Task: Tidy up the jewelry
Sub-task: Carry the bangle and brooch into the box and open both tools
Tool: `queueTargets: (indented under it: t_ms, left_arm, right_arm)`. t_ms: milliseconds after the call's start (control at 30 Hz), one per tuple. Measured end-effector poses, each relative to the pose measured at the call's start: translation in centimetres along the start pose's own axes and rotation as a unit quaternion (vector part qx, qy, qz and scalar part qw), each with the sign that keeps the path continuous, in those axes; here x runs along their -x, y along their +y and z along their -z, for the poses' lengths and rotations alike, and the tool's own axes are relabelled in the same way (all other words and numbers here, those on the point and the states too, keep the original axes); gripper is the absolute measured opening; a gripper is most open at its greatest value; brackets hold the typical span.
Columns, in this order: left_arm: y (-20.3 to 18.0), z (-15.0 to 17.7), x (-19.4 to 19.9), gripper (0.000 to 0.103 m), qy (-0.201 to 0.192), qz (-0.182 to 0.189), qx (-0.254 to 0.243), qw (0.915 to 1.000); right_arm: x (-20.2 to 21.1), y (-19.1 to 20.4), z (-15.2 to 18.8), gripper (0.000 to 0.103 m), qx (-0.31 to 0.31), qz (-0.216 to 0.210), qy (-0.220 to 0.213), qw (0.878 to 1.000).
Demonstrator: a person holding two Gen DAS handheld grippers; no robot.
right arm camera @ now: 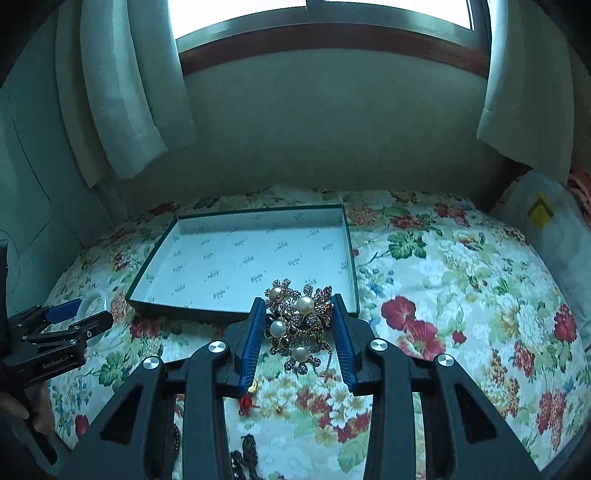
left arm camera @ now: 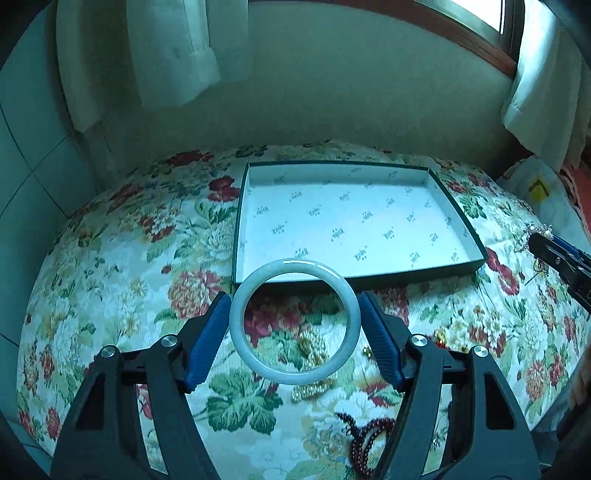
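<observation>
The left gripper (left arm camera: pixel 293 295) stands fairly wide, its blue pads pressed on either side of a pale bangle (left arm camera: pixel 294 321) that it grasps clear of the cloth. The right gripper (right arm camera: pixel 299 301) is narrower, clenched on a cluster of pearl-and-rhinestone jewelry (right arm camera: pixel 299 325), a fine chain dangling from it at 6 o'clock.

Below both lies a floral cloth (right arm camera: pixel 424 295). On it sits a shallow box (left arm camera: pixel 476 254), dark outside, white printed lining inside, at 12 o'clock from the bangle and at 11 o'clock from the cluster. Behind are a plain wall, pale curtains (right arm camera: pixel 122 92) and a window (right arm camera: pixel 314 22) with a wooden sill. A white bag (right arm camera: pixel 546 229) rests at 2 o'clock.

The left view alone shows a small pearl strand (left arm camera: pixel 312 349) through and under the bangle, and dark red beads (left arm camera: pixel 369 435) at 5 o'clock. The right view alone shows a red trinket (right arm camera: pixel 246 404) and a small gold piece (right arm camera: pixel 253 386) on the cloth beneath the pads, and a hand (right arm camera: pixel 35 410) at 8 o'clock.
</observation>
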State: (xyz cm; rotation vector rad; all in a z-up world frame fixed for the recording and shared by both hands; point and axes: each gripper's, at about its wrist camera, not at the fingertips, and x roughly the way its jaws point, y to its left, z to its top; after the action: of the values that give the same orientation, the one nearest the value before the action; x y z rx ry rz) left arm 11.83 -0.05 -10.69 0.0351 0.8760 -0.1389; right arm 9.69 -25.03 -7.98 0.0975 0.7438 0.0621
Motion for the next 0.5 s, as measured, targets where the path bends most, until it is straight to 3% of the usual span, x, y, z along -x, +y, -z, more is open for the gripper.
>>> queueTargets:
  t_ms: [300,500]
  left_arm:
    - [-0.6,-6.0,-4.6,0.071,-0.019,0.002,0.005,0.9998]
    - [-0.7,-6.5,-9.9,0.071,0.004,0.005,0.009,0.9999]
  right_arm:
    - [-5.0,-0.6,-4.5,0.036,-0.012,-0.006,-0.016,1.000]
    - [-10.3,-1.3,-3.8,0.036,-0.014,-0.006,0.026,1.000]
